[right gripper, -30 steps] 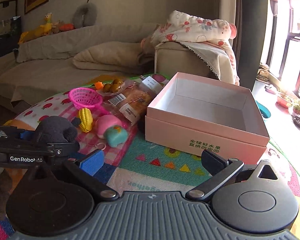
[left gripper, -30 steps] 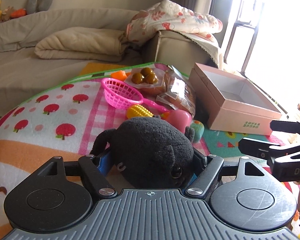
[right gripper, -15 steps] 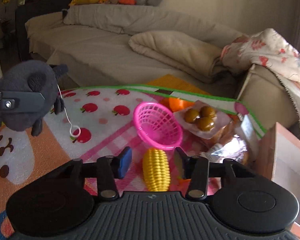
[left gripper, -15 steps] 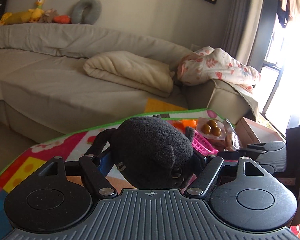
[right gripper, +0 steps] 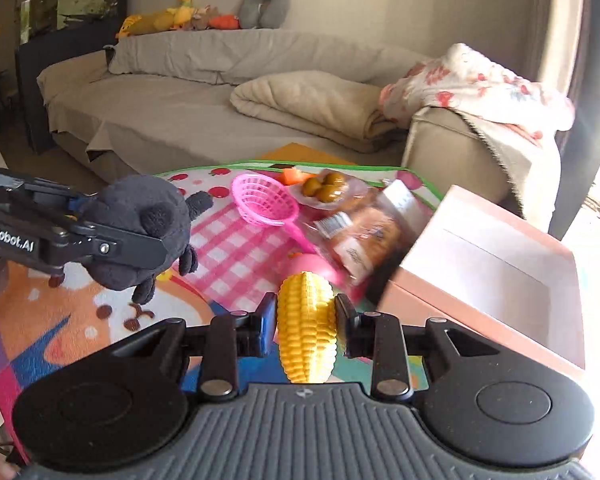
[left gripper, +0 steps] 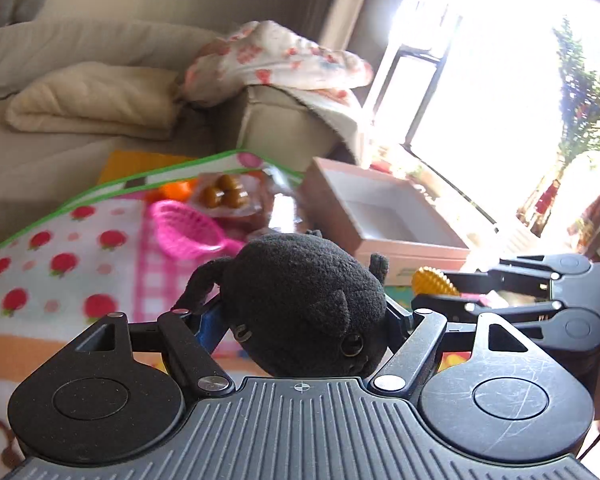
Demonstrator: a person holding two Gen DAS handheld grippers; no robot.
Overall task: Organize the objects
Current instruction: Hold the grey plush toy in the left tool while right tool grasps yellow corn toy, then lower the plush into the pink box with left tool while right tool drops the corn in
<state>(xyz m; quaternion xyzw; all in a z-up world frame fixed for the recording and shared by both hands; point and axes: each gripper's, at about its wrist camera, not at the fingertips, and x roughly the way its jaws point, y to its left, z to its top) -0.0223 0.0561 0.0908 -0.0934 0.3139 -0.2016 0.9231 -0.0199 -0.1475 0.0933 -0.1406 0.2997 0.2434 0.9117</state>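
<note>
My left gripper [left gripper: 300, 312] is shut on a black plush toy [left gripper: 304, 300] and holds it above the play mat; the toy also shows in the right wrist view [right gripper: 140, 232]. My right gripper [right gripper: 305, 320] is shut on a yellow toy corn cob [right gripper: 306, 332], lifted off the mat; its tip shows in the left wrist view [left gripper: 432, 282]. An open pink box [right gripper: 488, 280] stands to the right, also seen in the left wrist view [left gripper: 388, 216], and looks empty.
On the mat [right gripper: 236, 248] lie a pink toy basket [right gripper: 266, 200], a packet with brown balls [right gripper: 326, 188], a bread packet [right gripper: 364, 236], an orange piece [right gripper: 294, 176] and a pink toy [right gripper: 312, 268]. A sofa [right gripper: 204, 96] with blankets stands behind.
My right gripper has closed on the corn cob and lifted it off the mat. My left gripper has swung right with the plush toy, toward the box.
</note>
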